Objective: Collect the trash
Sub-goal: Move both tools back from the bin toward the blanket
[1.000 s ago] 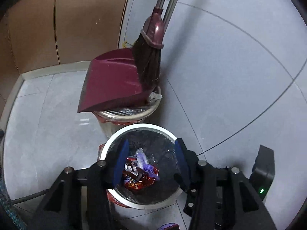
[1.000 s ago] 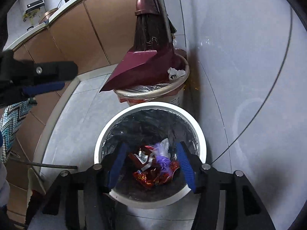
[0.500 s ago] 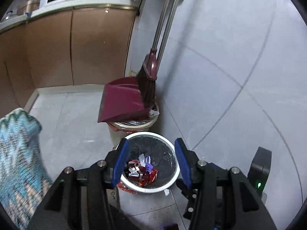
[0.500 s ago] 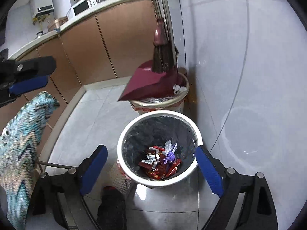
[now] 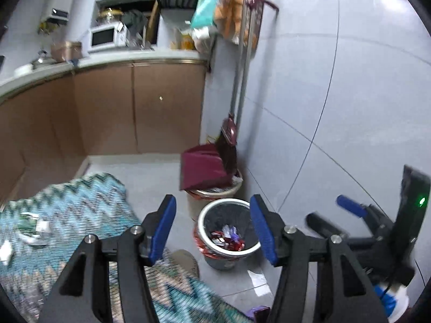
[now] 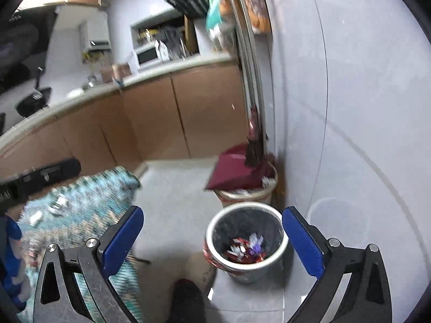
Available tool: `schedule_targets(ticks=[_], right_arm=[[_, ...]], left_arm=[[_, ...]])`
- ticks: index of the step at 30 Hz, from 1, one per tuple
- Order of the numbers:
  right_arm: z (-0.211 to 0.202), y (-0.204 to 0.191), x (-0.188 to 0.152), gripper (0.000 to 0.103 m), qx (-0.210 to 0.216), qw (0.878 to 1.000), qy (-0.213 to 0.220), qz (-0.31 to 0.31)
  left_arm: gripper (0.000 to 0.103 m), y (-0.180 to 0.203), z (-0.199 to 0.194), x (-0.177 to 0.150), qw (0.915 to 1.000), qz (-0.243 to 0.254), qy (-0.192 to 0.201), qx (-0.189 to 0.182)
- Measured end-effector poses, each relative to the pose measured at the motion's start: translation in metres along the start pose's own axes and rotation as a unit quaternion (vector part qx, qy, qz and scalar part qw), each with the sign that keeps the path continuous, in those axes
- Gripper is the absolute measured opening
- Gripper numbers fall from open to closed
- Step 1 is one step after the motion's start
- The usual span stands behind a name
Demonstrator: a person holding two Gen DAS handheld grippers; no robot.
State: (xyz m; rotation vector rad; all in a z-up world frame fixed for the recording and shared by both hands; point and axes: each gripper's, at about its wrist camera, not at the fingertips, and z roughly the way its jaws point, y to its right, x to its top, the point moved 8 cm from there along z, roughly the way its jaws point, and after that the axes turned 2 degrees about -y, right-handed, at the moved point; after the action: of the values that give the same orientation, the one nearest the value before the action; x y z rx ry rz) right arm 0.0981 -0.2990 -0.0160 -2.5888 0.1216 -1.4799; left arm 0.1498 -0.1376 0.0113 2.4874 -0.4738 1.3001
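Both grippers hang high over the kitchen floor with nothing between their fingers. The left gripper (image 5: 212, 226) has its blue pads apart, framing the bin below; the right gripper (image 6: 212, 238) is spread wider still, its pads standing well out to either side.

The trash bin (image 5: 202, 222) sits on the gray tiles close to the tall gray wall (image 5: 350, 107), lined with a black bag. A heap of red, white and purple wrappers (image 5: 227, 238) lies at its bottom. Just behind it, touching or nearly so, stands a second bin (image 6: 269, 185) with a maroon dustpan (image 5: 200, 167) resting across its rim and a broom (image 5: 229, 145) leaning up the wall corner above it.

To the left, the edge of a blue zigzag cloth (image 5: 75, 204) runs down toward the bins, leaving a strip of bare floor (image 6: 175, 196) between its edge and them. A few pale scraps (image 5: 35, 226) lie on the cloth, too blurred to name. Behind, brown cabinets (image 5: 134, 113) close off the far side under a countertop carrying a microwave (image 5: 106, 36).

In the right wrist view a dark, rounded shape (image 6: 188, 298) sits at the bottom edge near the bin's foot; I cannot tell what it is.
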Motion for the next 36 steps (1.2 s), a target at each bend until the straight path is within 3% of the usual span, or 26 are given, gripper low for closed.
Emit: schedule_targets(ticks=[8,17,28,36], right_arm=[[-0.069,-0.05,0.024,0.103,0.031,0.997,0.07,-0.034],[-0.099,-0.103,0.025,0.103,0.086,0.99,0.079,-0.074],[-0.092,-0.146,0.019,0.103,0.134,0.985,0.07,-0.089],[-0.052,-0.176,0.004,0.103,0.169,0.98,0.022,-0.104]], left_arm=[[0.057,-0.029,-0.092,-0.014,0.9979,0.004,0.048,0.044],[0.058,-0.071,-0.157,-0.044,0.9941,-0.013,0.071,0.08],[0.058,-0.141,-0.181,-0.084,0.9882,-0.064,0.066,0.123],[0.058,-0.224,-0.187,-0.133,0.9769,-0.117,0.033,0.176]])
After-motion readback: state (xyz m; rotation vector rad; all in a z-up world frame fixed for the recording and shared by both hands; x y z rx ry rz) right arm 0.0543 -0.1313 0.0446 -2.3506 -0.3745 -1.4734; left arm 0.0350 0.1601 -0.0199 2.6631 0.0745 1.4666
